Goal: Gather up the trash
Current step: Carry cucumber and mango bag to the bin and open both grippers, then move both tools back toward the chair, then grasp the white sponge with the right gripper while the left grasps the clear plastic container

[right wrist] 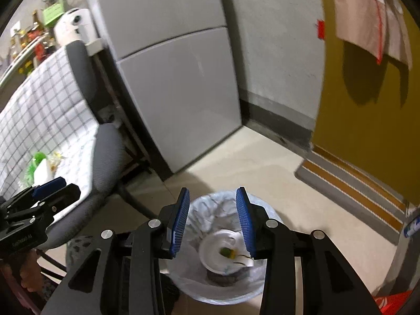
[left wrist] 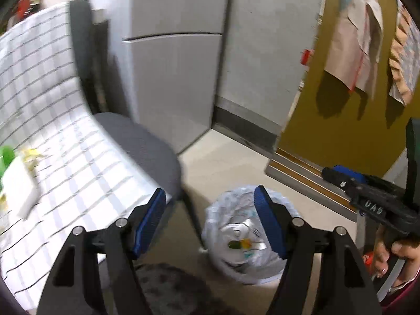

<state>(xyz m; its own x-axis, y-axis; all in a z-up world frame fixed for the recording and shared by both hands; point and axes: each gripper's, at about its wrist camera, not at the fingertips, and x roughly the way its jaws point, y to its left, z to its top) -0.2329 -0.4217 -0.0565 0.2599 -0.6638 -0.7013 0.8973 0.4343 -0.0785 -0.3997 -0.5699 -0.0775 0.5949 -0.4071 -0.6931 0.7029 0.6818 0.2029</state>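
Note:
A trash bin lined with a white plastic bag [left wrist: 225,210] stands on the floor below both grippers; it also shows in the right wrist view [right wrist: 210,207]. Inside lie a white paper plate [right wrist: 218,252] with green and yellow scraps. My left gripper [left wrist: 210,197] is open and empty, above the bin's left side. My right gripper [right wrist: 213,197] is open and empty, right over the bin. On the checked tablecloth [left wrist: 52,105] lie more scraps: a white box [left wrist: 21,186], a green piece [left wrist: 6,155] and yellow bits [left wrist: 31,155].
A grey chair [left wrist: 147,147] stands between the table and the bin. A grey fridge [left wrist: 173,65] is behind it. A mustard door [left wrist: 341,110] with hanging cloths is at the right. A dark mat [left wrist: 170,288] lies on the floor.

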